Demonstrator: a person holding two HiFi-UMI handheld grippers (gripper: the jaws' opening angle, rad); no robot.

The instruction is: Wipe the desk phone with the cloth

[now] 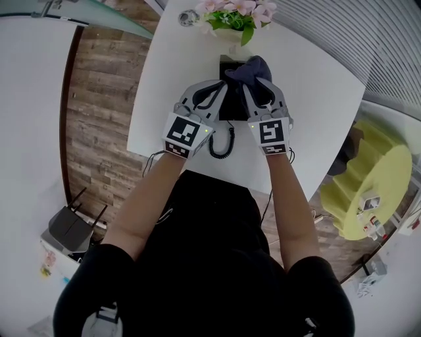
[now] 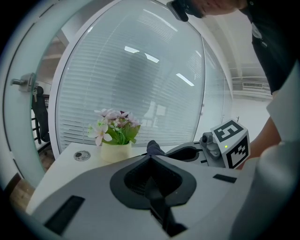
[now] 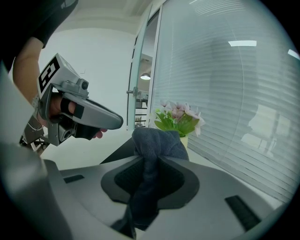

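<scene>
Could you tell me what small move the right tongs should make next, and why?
Probably lower the right tongs so the cloth they clamp presses on the desk phone, then stroke toward you; the cloth is bunched at the phone's far end.

White table (image 1: 164, 85) with desk phone (image 1: 233, 108), potted flowers (image 1: 233, 16), small round disc (image 1: 187, 18)
</scene>
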